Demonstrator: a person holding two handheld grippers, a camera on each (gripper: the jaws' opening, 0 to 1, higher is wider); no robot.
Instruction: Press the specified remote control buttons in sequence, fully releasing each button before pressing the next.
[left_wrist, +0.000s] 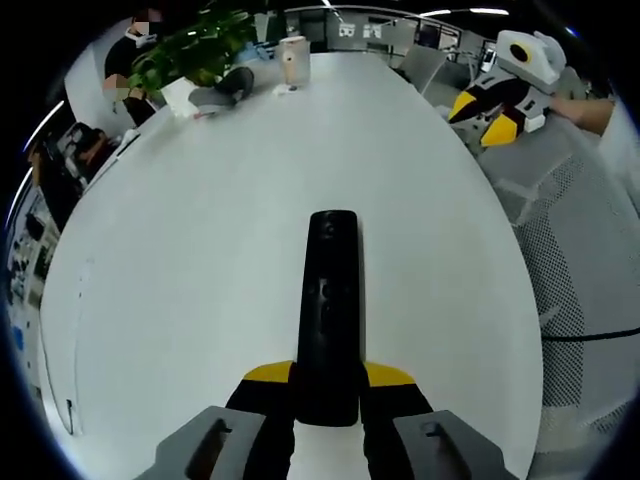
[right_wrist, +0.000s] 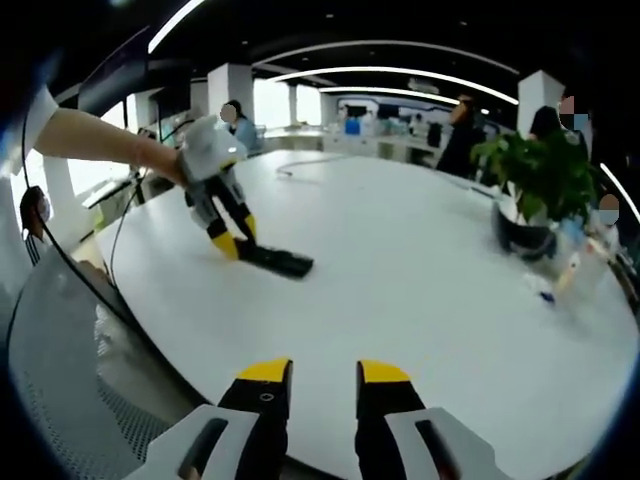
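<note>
A long black remote control (left_wrist: 331, 300) lies lengthwise on the white table (left_wrist: 200, 280), pointing away from me. My left gripper (left_wrist: 328, 375) is shut on its near end, yellow-tipped jaws pressed to both sides. In the right gripper view the same remote (right_wrist: 277, 261) rests on the table's left part, with the left gripper (right_wrist: 228, 232) slanting down onto it from a person's hand. My right gripper (right_wrist: 325, 372) hovers over the near table edge, open, nothing between its jaws. It also appears as a white and yellow tool (left_wrist: 500, 95) beyond the table's right edge.
A potted green plant (left_wrist: 195, 50) and a pale cylindrical container (left_wrist: 293, 60) stand at the table's far end. A grey mesh chair (left_wrist: 575, 260) sits beside the right edge. The plant (right_wrist: 545, 180) and small items (right_wrist: 565, 275) show on the right. People stand in the background.
</note>
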